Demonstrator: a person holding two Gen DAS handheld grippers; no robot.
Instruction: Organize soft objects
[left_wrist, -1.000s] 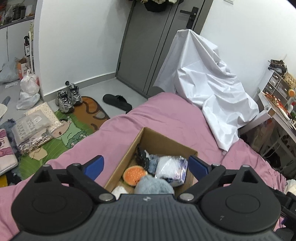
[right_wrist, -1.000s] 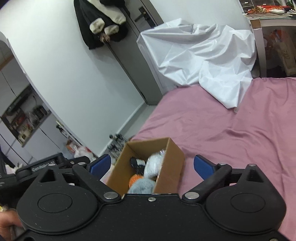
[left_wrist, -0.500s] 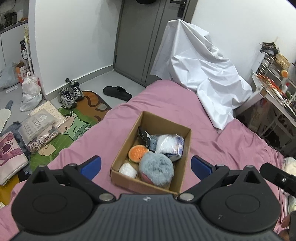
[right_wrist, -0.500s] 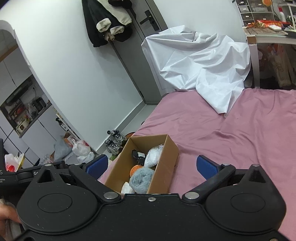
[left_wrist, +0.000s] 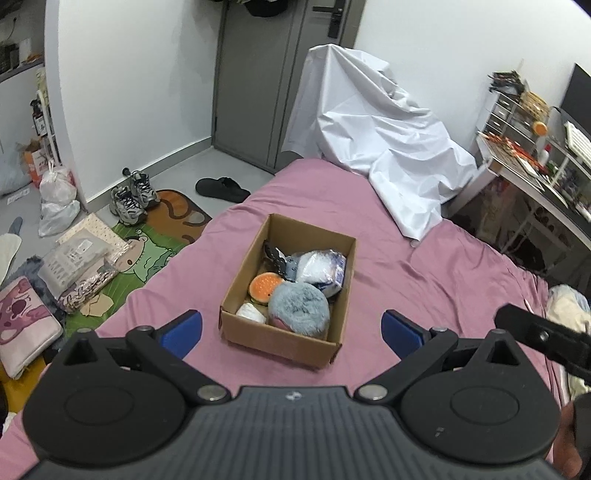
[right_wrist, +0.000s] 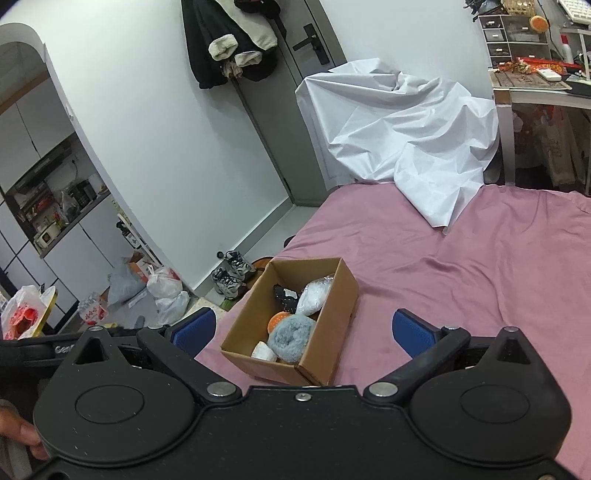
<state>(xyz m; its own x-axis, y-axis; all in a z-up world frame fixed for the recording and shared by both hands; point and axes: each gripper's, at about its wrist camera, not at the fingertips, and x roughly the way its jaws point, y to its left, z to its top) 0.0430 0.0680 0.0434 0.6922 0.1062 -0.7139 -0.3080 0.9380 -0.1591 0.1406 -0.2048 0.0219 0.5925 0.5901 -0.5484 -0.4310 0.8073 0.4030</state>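
A brown cardboard box (left_wrist: 255, 334) (right_wrist: 334, 291) stands on the pink bed sheet (left_wrist: 406, 280) (right_wrist: 498, 266). In it lie a fluffy grey-blue plush (left_wrist: 298, 308) (right_wrist: 291, 338), an orange round plush (left_wrist: 264, 286), a white bagged soft item (left_wrist: 321, 267) (right_wrist: 312, 299), a dark toy (left_wrist: 275, 256) and a small white piece (left_wrist: 251, 314). My left gripper (left_wrist: 291, 330) is open and empty, held back above the box's near side. My right gripper (right_wrist: 303, 332) is open and empty, also above and behind the box.
A white sheet (left_wrist: 376, 140) (right_wrist: 402, 136) drapes over something at the bed's far end. Shoes (left_wrist: 133, 195), bags and a green mat (left_wrist: 144, 251) lie on the floor at left. A cluttered desk (left_wrist: 532, 170) stands at right. A grey door (left_wrist: 273, 74) is behind.
Both grippers have drawn back and up from the box, so the whole box and its contents now show. Both stay open and empty.
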